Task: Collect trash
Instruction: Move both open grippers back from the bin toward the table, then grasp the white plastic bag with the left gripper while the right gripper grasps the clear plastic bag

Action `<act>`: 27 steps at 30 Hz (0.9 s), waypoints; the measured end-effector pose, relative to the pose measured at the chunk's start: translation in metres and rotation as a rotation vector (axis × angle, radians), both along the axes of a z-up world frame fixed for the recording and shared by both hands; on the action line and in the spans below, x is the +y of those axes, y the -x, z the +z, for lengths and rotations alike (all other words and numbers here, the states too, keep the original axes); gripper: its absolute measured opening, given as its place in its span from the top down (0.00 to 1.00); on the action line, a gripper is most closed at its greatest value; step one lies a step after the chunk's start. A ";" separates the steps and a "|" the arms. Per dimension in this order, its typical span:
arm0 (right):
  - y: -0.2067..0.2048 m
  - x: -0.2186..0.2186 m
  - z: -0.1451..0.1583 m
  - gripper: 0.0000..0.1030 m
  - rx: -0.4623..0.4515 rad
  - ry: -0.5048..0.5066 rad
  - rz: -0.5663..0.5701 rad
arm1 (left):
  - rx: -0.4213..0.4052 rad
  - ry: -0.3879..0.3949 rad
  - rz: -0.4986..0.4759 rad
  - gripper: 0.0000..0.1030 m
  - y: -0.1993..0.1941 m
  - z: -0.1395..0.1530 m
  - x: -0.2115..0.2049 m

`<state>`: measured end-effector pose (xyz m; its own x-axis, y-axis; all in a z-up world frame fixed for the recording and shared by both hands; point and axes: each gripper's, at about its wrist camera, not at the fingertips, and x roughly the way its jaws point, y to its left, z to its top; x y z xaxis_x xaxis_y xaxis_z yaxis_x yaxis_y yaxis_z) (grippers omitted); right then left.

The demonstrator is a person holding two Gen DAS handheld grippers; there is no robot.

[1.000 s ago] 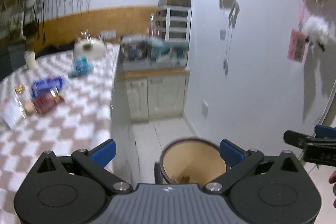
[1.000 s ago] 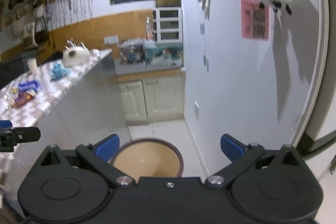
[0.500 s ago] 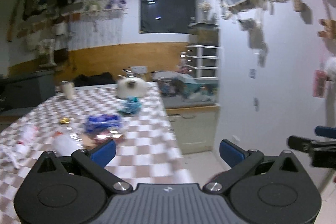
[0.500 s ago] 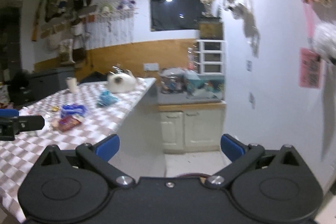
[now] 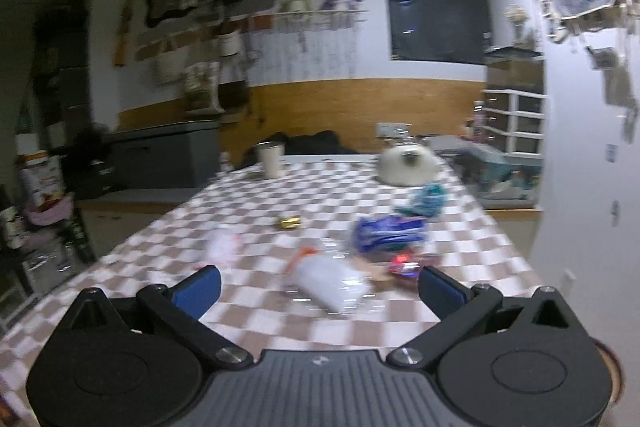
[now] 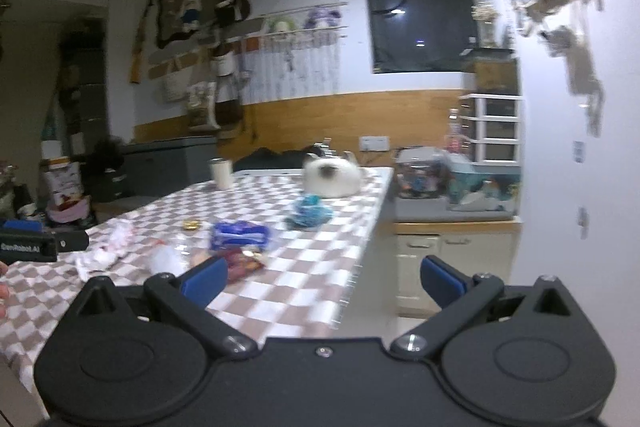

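1. Left wrist view: the left gripper point(image 5: 318, 285) has its two blue fingers point(image 5: 198, 287) wide apart, and nothing is between them. It hangs over the near end of the tabletop point(image 5: 248, 311), which has a brown and white checked cloth.
2. The trash lies on the cloth in front of the fingers. A clear plastic bag point(image 5: 332, 285) is closest, right between the two blue tips in the picture. A red wrapper point(image 5: 406, 265) is just to its right, and a blue wrapper point(image 5: 386, 233) lies just behind that.
3. Further back there is a small gold wrapper point(image 5: 290, 223), a white crumpled paper point(image 5: 224, 247) on the left and a teal crumpled bit point(image 5: 428, 201) near the right edge. A white cup point(image 5: 271, 159) and a round white thing point(image 5: 408, 167) stand at the far end — the picture is blurry, so small details are hard to tell.
4. Right wrist view: the right gripper point(image 6: 324, 281) also has its blue fingers point(image 6: 204, 277) wide apart and holds nothing. It is beside the right edge of the tabletop point(image 6: 320, 267), with the floor and a pale cupboard point(image 6: 452, 263) behind it.
5. From here the same trash is on the left — the blue wrapper point(image 6: 240, 234), the red wrapper point(image 6: 244, 261) close to the left finger, the teal bit point(image 6: 310, 213) and the white paper point(image 6: 108, 247).
6. The left gripper point(image 6: 40, 246) shows at the left edge, over the cloth.
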<state>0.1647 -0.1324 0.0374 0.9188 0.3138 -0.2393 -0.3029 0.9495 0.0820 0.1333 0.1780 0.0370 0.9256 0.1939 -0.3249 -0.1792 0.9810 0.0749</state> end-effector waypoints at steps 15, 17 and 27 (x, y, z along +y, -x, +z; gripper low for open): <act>-0.058 0.113 0.011 0.00 0.017 0.067 0.242 | 0.096 0.013 0.074 0.00 -0.026 -0.023 0.104; -0.068 0.127 0.009 0.00 0.041 0.063 0.287 | 0.087 0.016 0.058 0.00 -0.035 -0.021 0.115; -0.092 0.176 -0.016 0.00 0.223 0.011 0.380 | 0.211 -0.062 0.003 0.18 -0.120 -0.033 0.142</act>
<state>0.2570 0.0432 0.0211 0.6639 0.6159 -0.4241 -0.6072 0.7750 0.1750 0.2534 0.3202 0.0041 0.8378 0.2228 -0.4984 -0.1565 0.9726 0.1716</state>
